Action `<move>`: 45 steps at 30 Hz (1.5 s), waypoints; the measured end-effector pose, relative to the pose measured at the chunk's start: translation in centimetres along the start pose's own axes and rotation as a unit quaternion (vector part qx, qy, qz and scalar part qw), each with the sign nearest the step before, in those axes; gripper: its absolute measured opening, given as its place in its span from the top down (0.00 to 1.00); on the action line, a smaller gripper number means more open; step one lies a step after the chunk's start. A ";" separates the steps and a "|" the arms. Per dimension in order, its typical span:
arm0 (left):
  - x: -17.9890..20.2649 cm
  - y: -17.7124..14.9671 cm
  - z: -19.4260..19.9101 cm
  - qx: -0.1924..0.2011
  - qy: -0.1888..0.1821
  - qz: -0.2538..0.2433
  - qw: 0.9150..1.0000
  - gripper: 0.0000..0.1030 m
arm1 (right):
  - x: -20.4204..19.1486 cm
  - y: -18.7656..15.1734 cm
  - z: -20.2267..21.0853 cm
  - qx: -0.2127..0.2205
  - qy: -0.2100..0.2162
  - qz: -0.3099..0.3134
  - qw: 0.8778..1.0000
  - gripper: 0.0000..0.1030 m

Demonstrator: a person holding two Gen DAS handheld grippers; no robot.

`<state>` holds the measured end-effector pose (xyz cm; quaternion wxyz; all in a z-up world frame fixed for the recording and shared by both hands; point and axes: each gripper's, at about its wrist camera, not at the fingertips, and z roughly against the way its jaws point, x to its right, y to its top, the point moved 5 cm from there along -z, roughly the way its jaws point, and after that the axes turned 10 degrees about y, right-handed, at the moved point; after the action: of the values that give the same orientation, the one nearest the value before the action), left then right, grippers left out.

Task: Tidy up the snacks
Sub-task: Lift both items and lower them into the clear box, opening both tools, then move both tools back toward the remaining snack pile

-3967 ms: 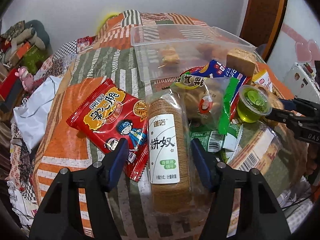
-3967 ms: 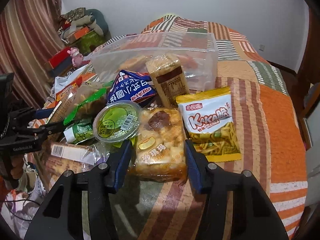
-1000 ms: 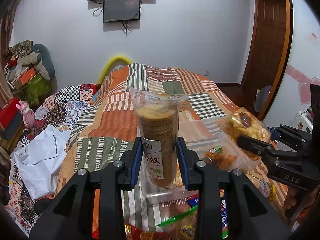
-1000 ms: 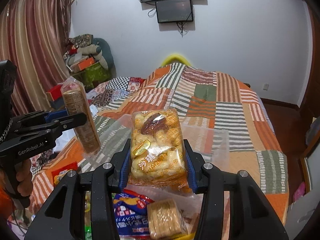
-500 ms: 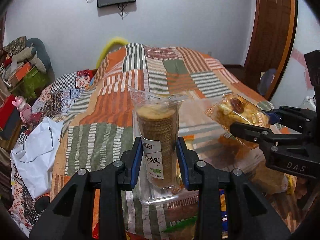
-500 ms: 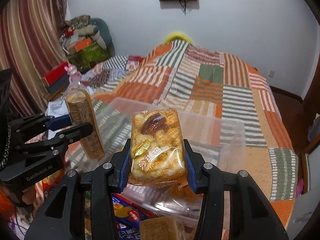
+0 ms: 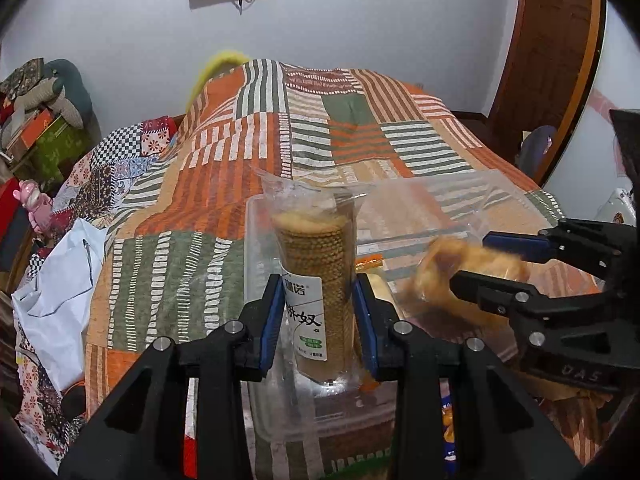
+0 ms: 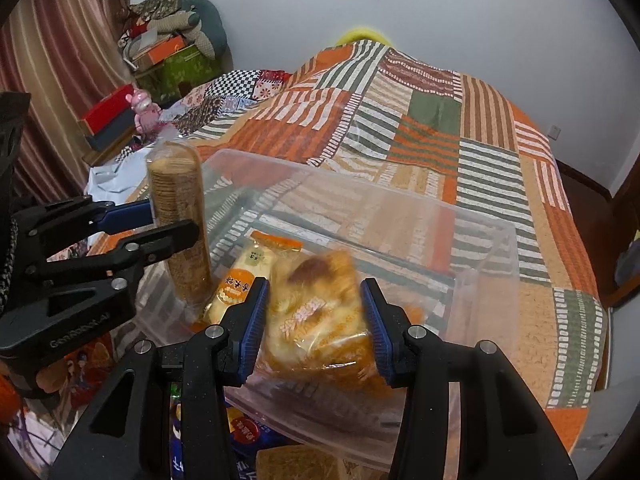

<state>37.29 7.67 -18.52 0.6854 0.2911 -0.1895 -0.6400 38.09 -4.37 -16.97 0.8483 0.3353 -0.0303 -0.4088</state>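
Note:
My left gripper [image 7: 318,316] is shut on a tall clear pack of round biscuits [image 7: 316,276], held upright at the left end of the clear plastic bin [image 7: 256,240]. The biscuit pack also shows in the right wrist view [image 8: 180,216]. My right gripper [image 8: 316,328] has opened wider than the orange pastry bag [image 8: 320,320], which is blurred and dropping into the bin [image 8: 480,248]. A small orange-and-white snack pack [image 8: 244,276] lies on the bin floor. The right gripper shows in the left wrist view [image 7: 496,256] over the bin.
The bin sits on a striped patchwork bedspread [image 8: 440,128]. Loose snack packs [image 8: 240,432] lie in front of the bin near me. A white bag [image 7: 56,280] and boxes [image 8: 108,116] are at the left of the bed. A wooden door [image 7: 552,52] is at the right.
Both grippers have lowered over the bin. My right gripper has opened and let go of the pastry bag, which is falling. The left still grips the biscuit pack.

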 end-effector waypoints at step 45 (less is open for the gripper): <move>-4.9 -11.3 12.1 0.004 -0.002 0.034 0.999 0.31 | -4.1 -7.3 11.8 0.116 -0.058 0.031 0.991 0.27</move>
<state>20.45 10.46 -16.03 0.7050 0.2860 -0.2037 -0.6162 26.59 -11.08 -11.24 0.8128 0.4058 -0.1374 -0.3947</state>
